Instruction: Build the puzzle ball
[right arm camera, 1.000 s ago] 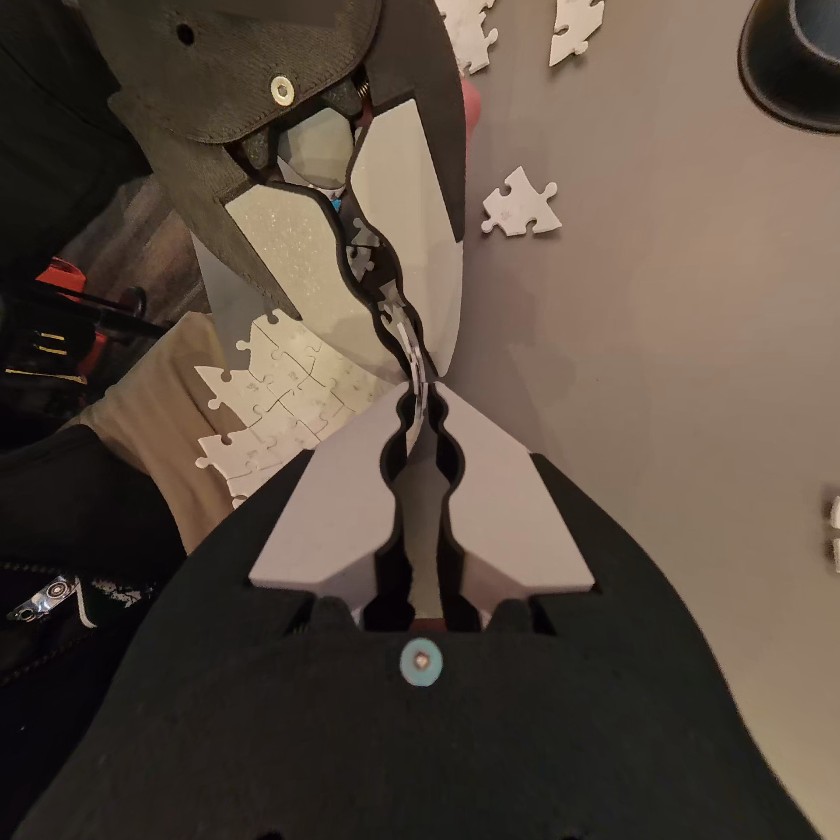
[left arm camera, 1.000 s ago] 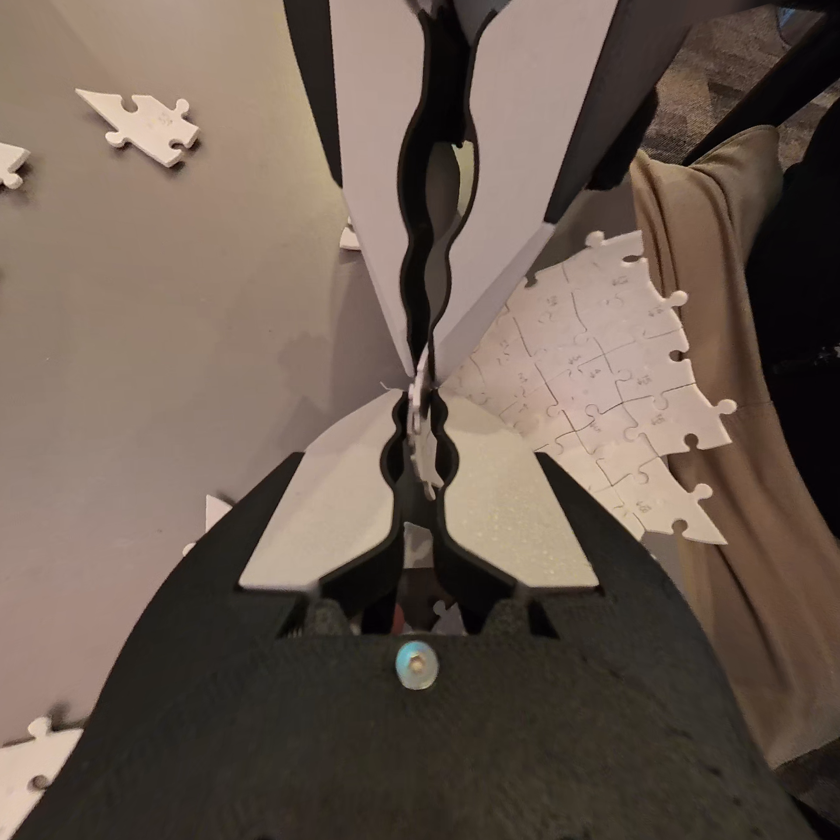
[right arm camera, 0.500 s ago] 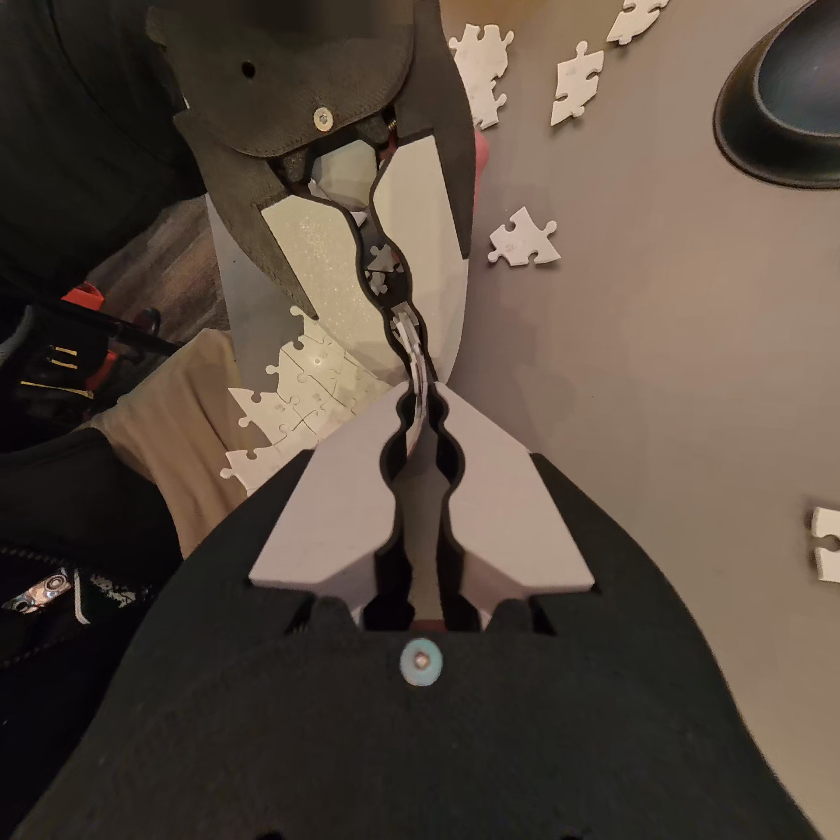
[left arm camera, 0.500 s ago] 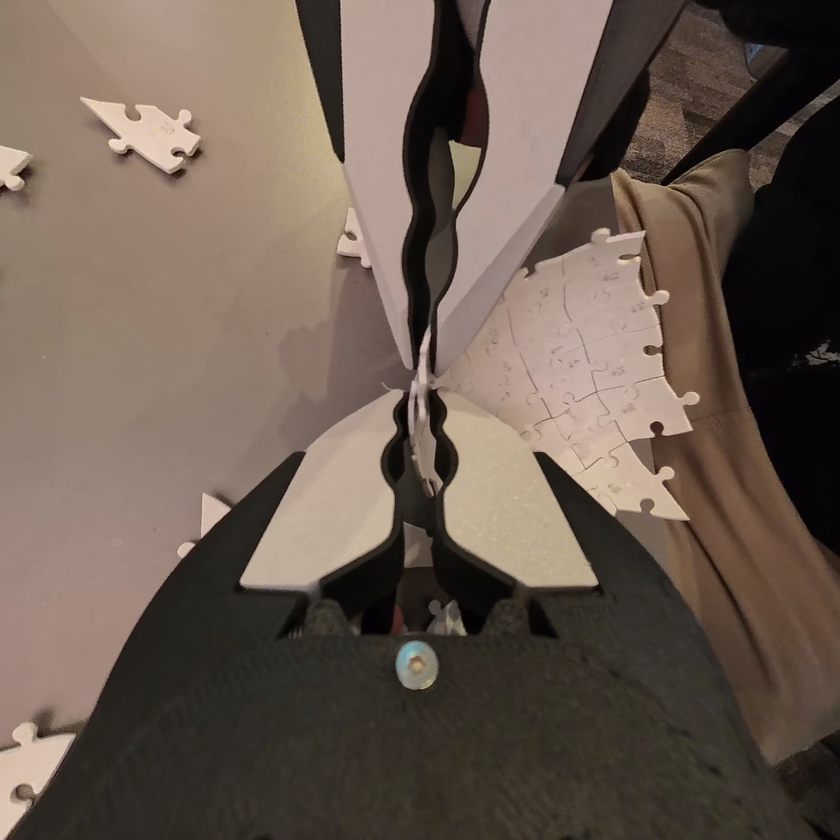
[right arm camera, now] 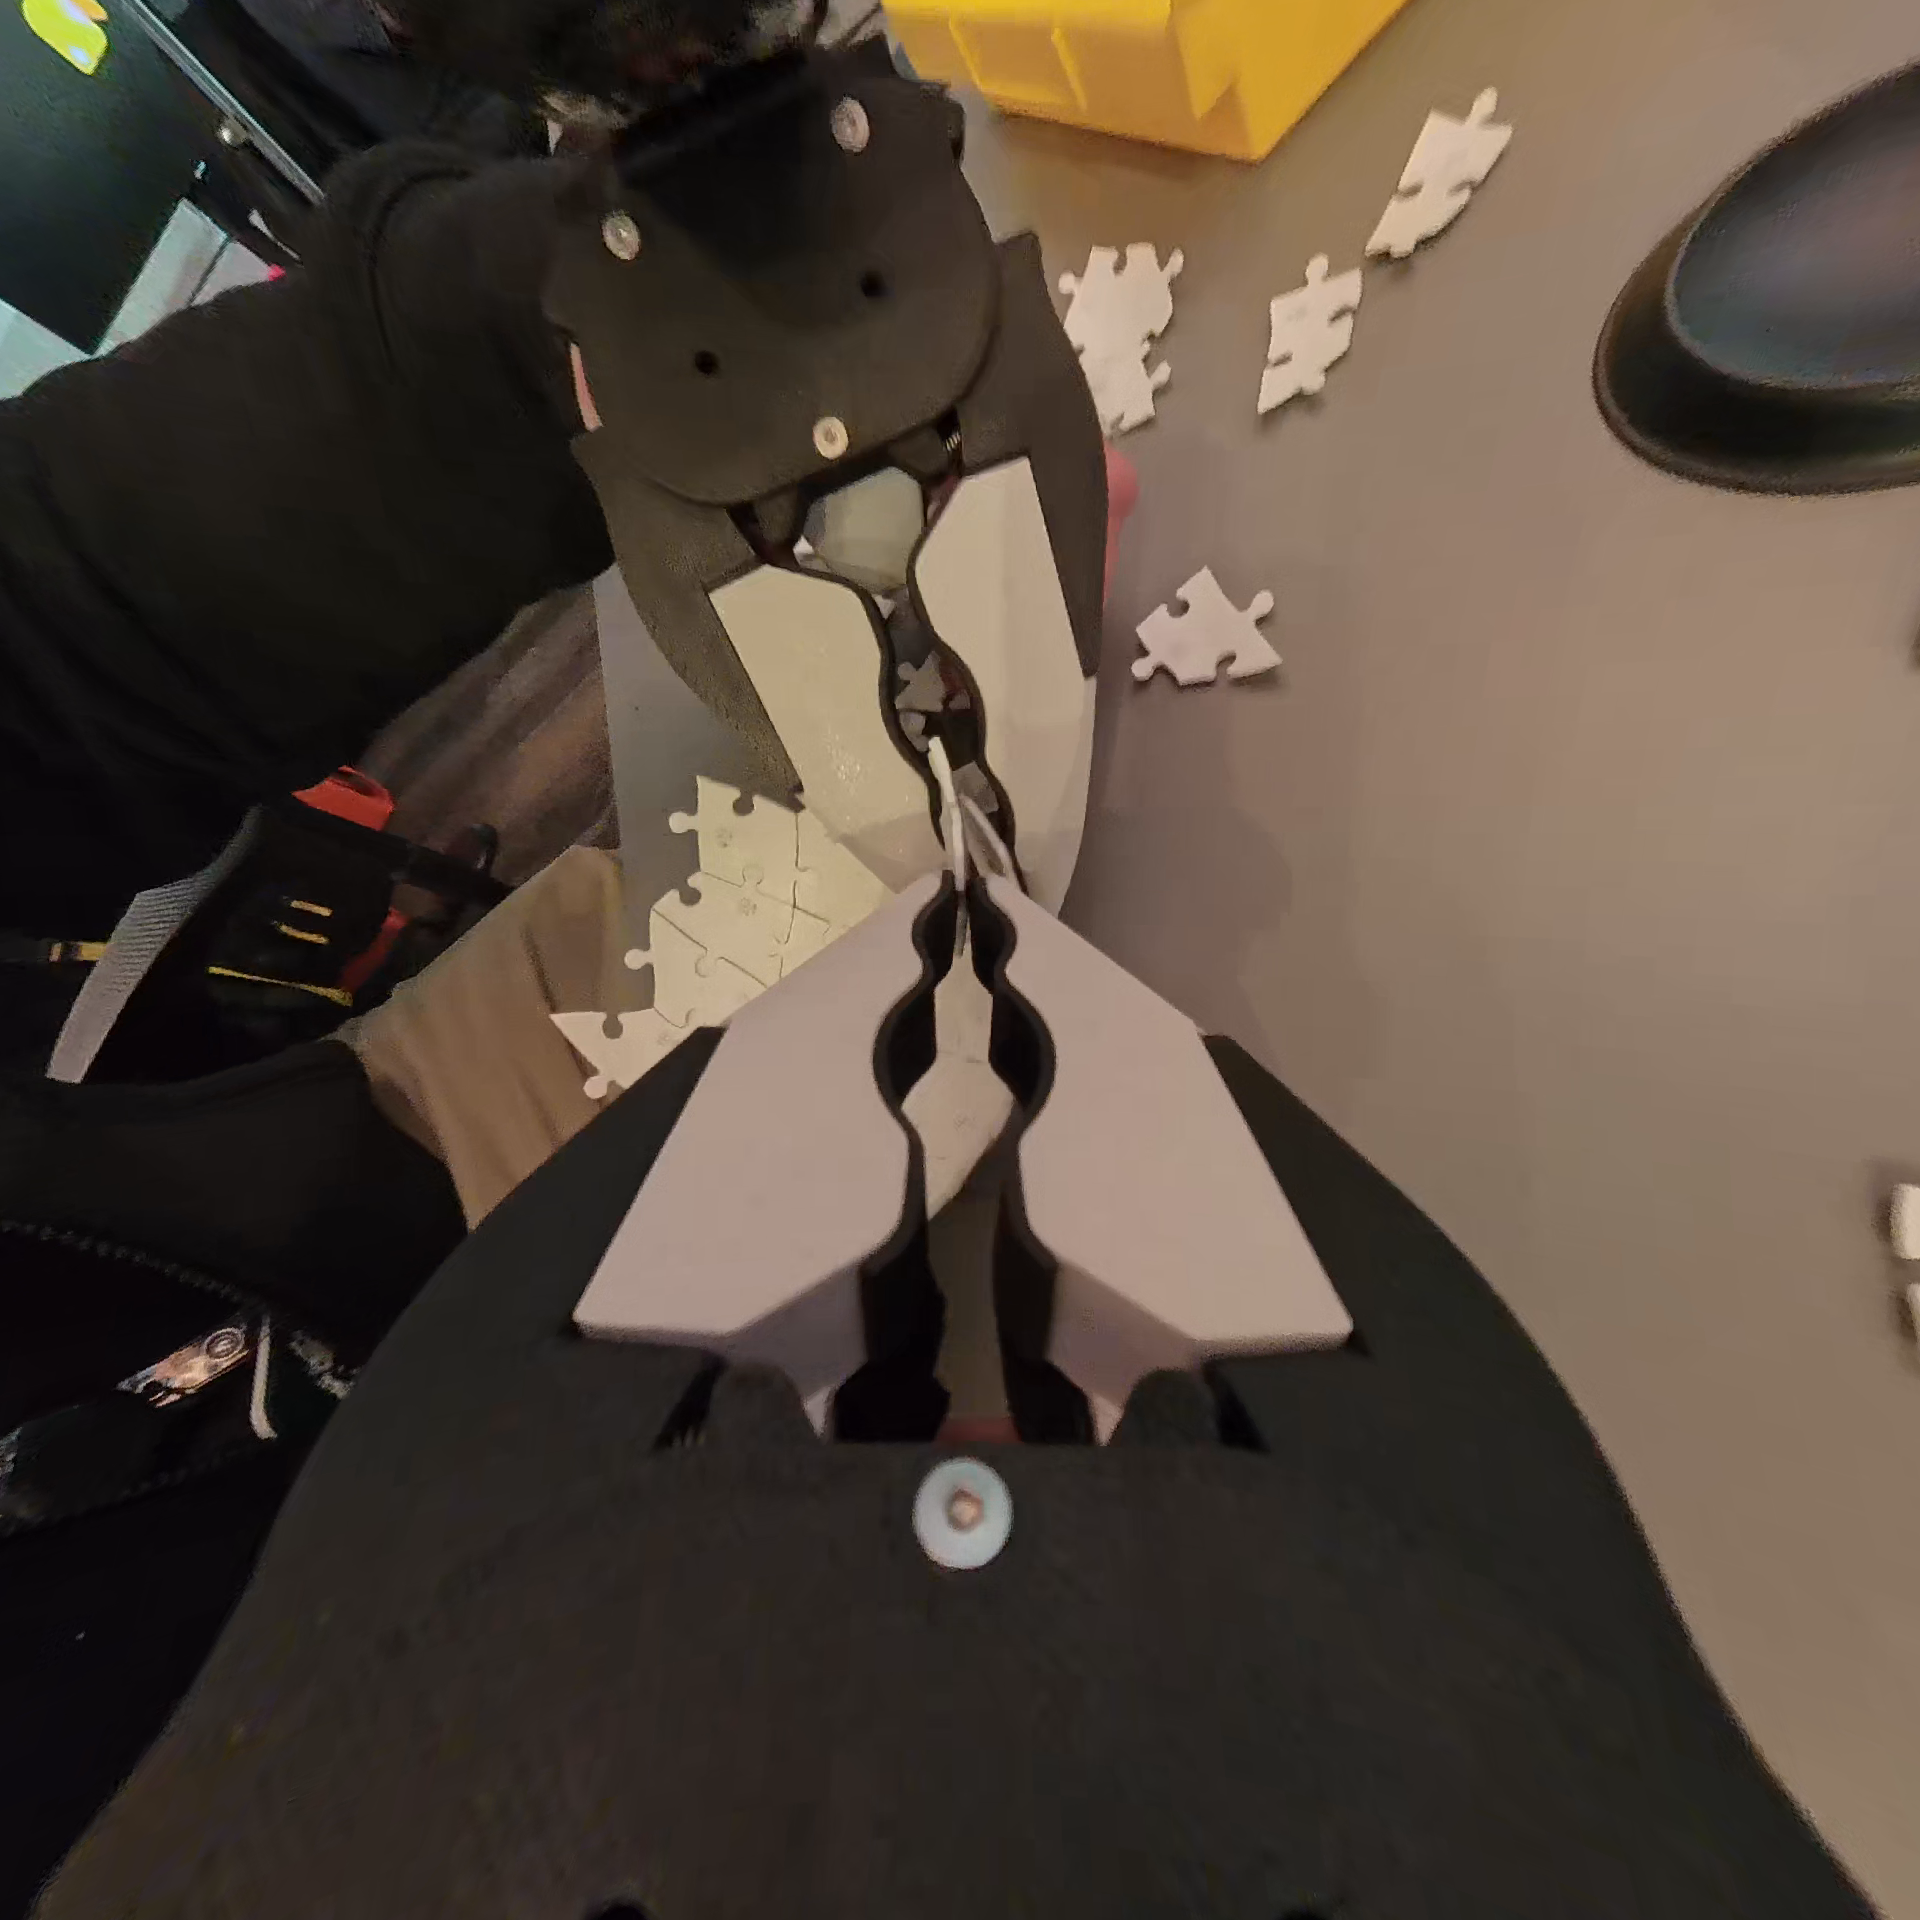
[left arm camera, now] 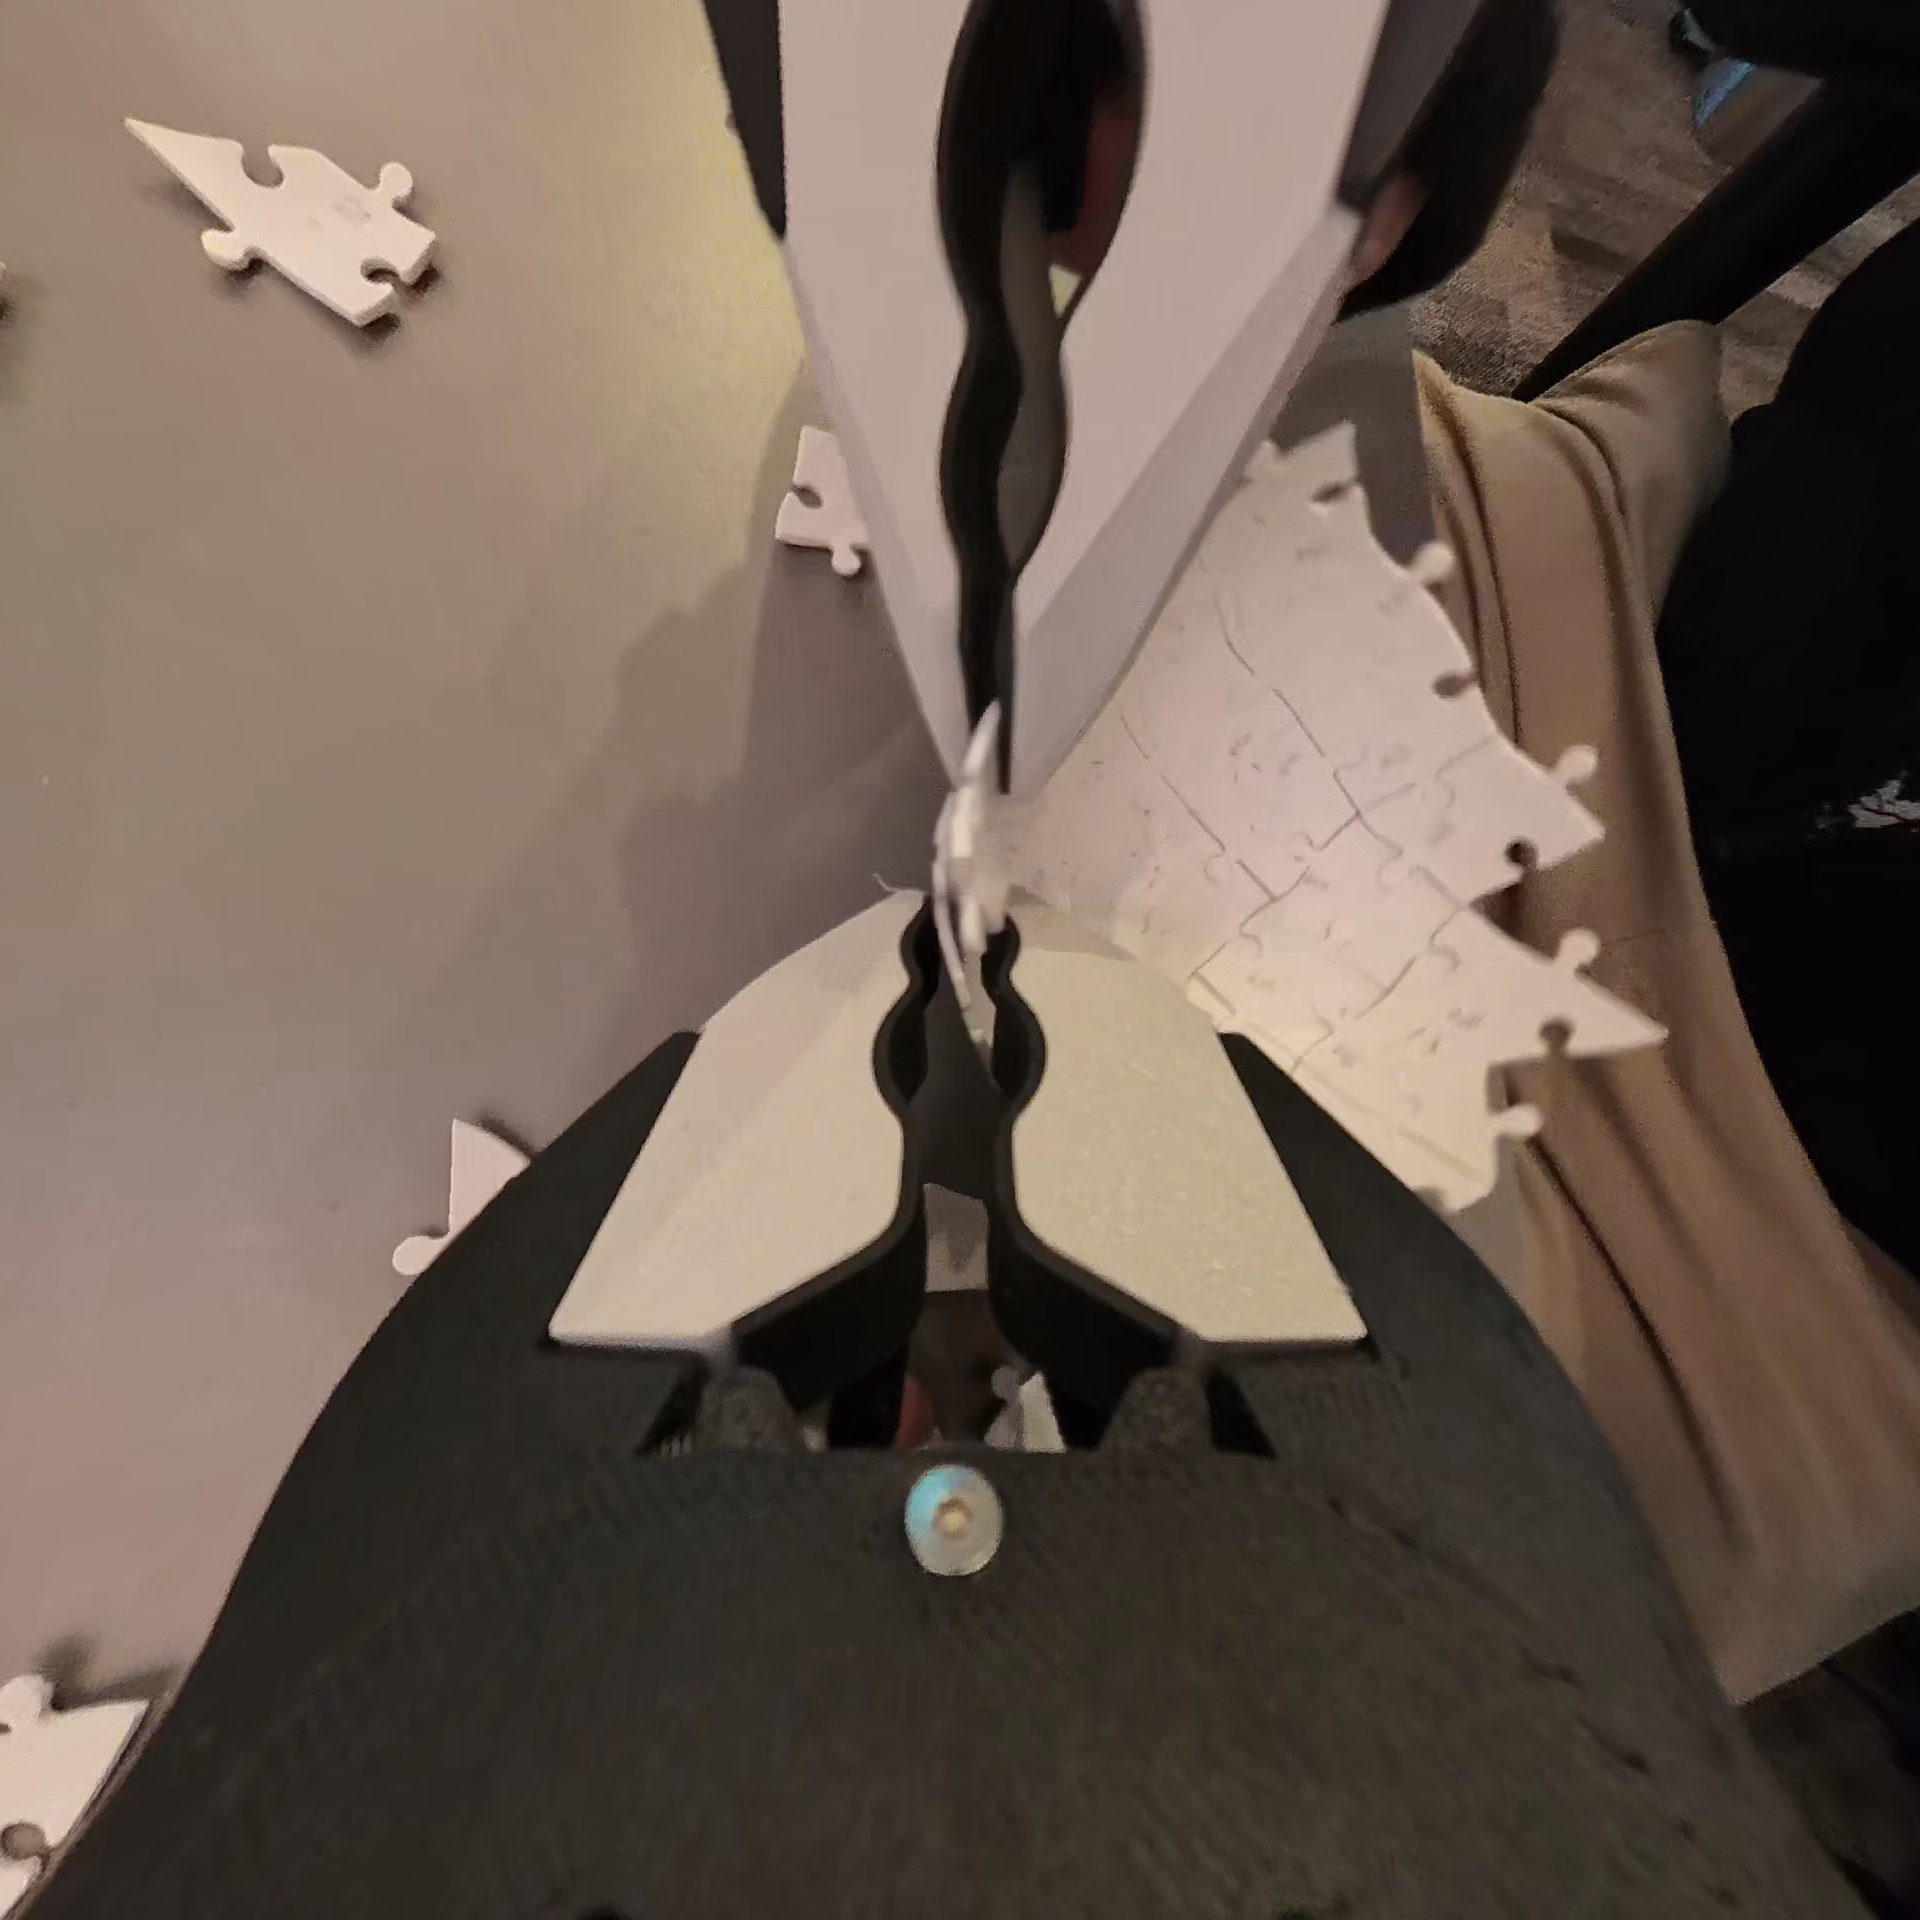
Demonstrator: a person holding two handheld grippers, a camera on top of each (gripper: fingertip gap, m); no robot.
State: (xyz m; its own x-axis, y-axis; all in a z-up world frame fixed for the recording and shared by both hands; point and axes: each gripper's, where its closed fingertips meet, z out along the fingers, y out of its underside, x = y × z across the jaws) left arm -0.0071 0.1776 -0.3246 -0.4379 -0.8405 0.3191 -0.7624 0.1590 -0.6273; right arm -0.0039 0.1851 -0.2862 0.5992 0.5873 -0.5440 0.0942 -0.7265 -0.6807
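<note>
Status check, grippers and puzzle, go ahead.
Left gripper and right gripper shut, tip to tip, on joined puzzle section. Section held off table. Nothing blocking.

1. The tabletop [left arm camera: 312, 727] is plain grey-brown.
2. The loose puzzle pieces [right arm camera: 1205, 639] are white.
3. The joined puzzle sheet [left arm camera: 1351, 831] is white with thin lines where its pieces meet.
4. The left hand-held gripper [left arm camera: 961, 925] has a black body and pale grey fingers [left arm camera: 758, 1153] with black inner edges.
5. The right hand-held gripper [right arm camera: 961, 904] has the same black and pale grey.
6. The box [right arm camera: 1143, 62] is bright yellow.
7. The round dish [right arm camera: 1787, 312] is black outside and dark blue-grey inside.
8. The cloth [left arm camera: 1662, 1143] is tan.
</note>
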